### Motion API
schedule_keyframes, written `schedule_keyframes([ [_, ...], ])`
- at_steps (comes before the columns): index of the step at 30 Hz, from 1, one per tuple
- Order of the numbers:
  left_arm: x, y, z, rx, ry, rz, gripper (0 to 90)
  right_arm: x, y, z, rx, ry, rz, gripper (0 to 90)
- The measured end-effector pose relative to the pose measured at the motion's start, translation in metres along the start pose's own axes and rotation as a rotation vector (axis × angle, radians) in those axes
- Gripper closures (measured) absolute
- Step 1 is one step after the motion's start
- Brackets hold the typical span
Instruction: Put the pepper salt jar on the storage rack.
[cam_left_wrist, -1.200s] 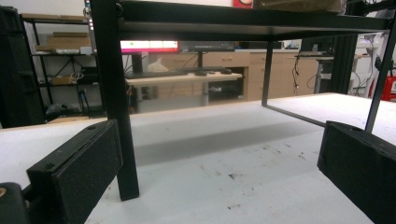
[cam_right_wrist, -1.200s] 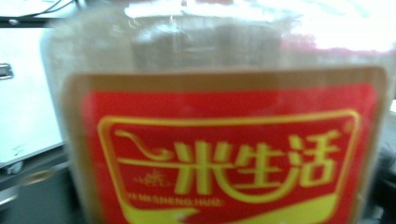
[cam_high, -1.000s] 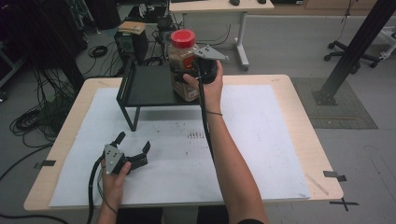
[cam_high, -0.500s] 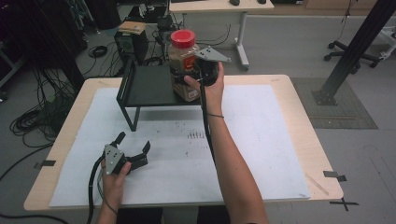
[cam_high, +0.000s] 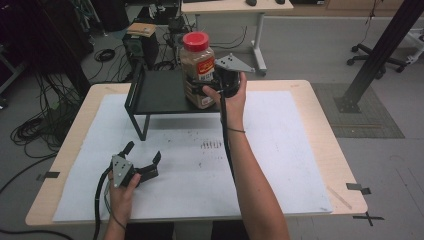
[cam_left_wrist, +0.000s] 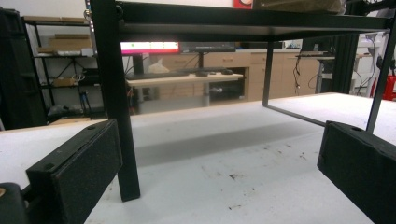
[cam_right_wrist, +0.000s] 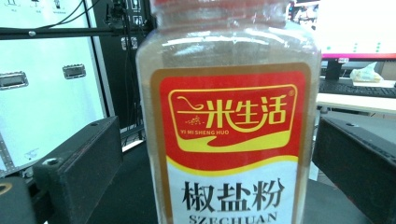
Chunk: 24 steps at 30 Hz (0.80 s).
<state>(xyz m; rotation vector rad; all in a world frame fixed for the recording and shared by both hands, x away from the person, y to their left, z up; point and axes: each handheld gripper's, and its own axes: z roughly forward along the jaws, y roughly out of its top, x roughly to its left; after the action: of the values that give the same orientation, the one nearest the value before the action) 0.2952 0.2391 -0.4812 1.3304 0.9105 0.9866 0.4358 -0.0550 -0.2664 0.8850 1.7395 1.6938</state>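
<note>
From the high view, my right claw (cam_high: 206, 90) sits at the spice jar (cam_high: 197, 70), which stands upright on the right end of the black shelf (cam_high: 160, 95) at the far side of the surface (cam_high: 280, 150). The jar has a red lid and a red-and-white label. My right claw's jaws have just been opening, with the jar between them. My left claw (cam_high: 142, 160) rests low near the front left of the white sheet, well apart from the shelf, its jaws spread with nothing in them.

In the left gripper view, my left claw's two black pads stand wide apart at the bottom corners. A black leg of the shelf (cam_left_wrist: 114, 93) rises just beyond the left pad, and the shelf's deck runs across the top. The stained white surface (cam_left_wrist: 224, 163) lies beyond the pads.

In the right gripper view, the jar (cam_right_wrist: 229, 121) stands close between my right claw's pads. Gaps show on both sides, so the pads are apart and not pressing on it. Its base rests on the dark shelf (cam_right_wrist: 126, 196).
</note>
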Motion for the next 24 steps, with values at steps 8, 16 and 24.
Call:
schedule_keyframes([
  [8,0.000,0.000,0.000,0.002,0.001,-0.005,0.2,0.002,0.000,-0.016,-0.013,0.001,-0.001,1.4],
  [16,0.001,0.000,0.000,0.004,0.000,-0.007,0.3,0.004,-0.003,-0.038,-0.024,-0.017,0.004,0.8],
  [24,0.001,0.000,0.000,0.002,0.001,-0.006,0.3,0.005,-0.010,-0.066,-0.042,-0.044,0.003,0.3],
])
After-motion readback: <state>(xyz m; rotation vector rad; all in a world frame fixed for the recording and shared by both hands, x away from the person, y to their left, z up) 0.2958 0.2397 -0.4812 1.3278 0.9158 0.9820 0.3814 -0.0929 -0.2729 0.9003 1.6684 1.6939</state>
